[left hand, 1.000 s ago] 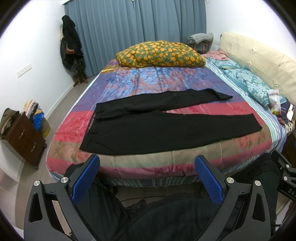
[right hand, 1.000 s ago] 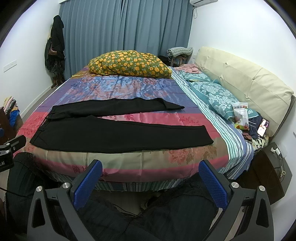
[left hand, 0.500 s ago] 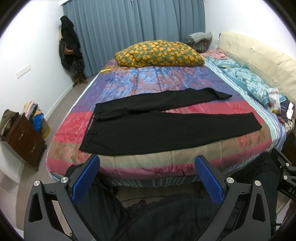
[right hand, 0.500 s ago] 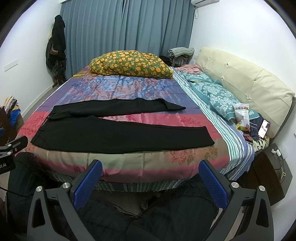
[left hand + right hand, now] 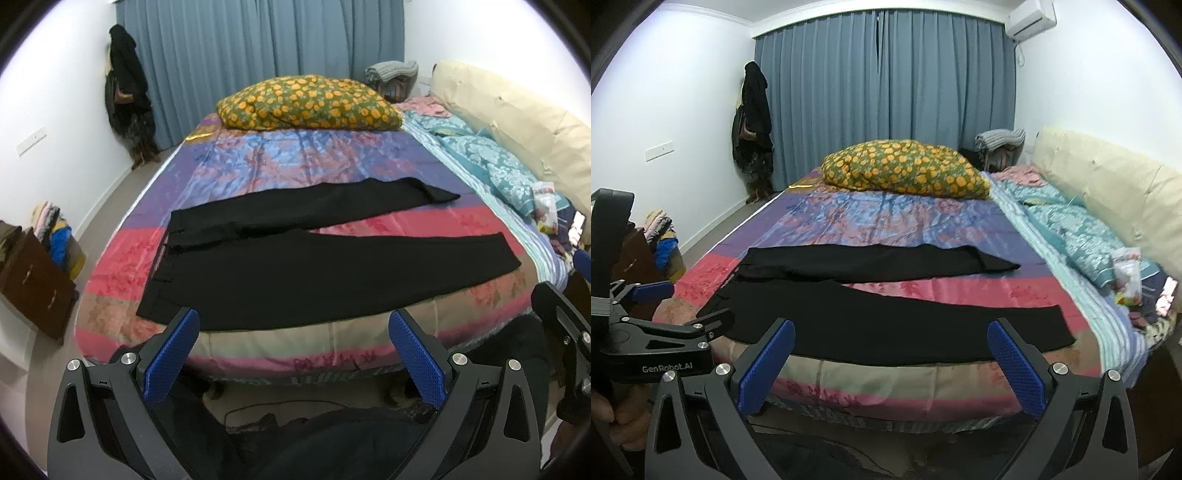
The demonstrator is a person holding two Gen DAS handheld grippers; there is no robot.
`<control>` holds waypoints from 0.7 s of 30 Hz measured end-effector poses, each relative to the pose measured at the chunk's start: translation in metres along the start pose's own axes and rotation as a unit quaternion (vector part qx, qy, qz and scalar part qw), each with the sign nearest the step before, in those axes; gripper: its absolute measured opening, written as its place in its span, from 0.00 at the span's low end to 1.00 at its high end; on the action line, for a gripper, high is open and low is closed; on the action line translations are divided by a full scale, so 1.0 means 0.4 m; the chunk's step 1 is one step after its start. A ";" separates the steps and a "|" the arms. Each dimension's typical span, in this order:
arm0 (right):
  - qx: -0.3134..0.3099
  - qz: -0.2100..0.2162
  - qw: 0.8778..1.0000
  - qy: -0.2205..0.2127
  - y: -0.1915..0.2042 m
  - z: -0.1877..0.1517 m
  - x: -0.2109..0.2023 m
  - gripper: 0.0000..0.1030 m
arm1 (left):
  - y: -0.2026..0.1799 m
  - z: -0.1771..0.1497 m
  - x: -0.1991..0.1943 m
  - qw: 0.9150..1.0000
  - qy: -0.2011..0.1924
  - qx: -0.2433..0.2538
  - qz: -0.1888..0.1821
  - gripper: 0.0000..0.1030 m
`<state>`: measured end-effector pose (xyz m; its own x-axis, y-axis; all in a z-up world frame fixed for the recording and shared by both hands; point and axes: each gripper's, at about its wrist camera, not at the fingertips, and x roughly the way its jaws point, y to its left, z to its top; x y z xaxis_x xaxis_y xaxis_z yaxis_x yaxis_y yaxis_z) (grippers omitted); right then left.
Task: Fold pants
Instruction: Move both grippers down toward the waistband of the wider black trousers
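Note:
Black pants (image 5: 314, 273) lie flat on the bed, waistband at the left, the two legs spread apart and pointing right. They show in the right wrist view (image 5: 886, 317) too. My left gripper (image 5: 291, 332) is open and empty, in front of the bed's near edge below the waist end. My right gripper (image 5: 890, 343) is open and empty, held before the near leg. The left gripper's body (image 5: 657, 332) shows at the left of the right wrist view.
The bed has a striped, flowered cover (image 5: 295, 162). A yellow-flowered pillow (image 5: 310, 103) lies at the far end. A teal quilt (image 5: 487, 162), a snack bag (image 5: 545, 206) and a cream headboard (image 5: 517, 114) are right. A brown cabinet (image 5: 33, 280) stands left.
Both grippers have moved closer to the bed and risen; the right wrist view has tilted upward. The pants have not moved.

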<state>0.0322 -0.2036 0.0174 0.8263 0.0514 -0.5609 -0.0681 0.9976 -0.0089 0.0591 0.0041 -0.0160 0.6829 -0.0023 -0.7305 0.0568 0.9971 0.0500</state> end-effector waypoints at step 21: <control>0.000 0.017 0.994 0.106 -0.012 -0.059 0.200 1.00 | 0.019 0.010 0.170 0.997 0.070 -0.024 0.015 0.99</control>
<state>0.0856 -0.2053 -0.0471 0.6864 0.0746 -0.7234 -0.0943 0.9955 0.0132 0.1088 0.0112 -0.0627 0.5747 0.0344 -0.8177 0.0015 0.9991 0.0432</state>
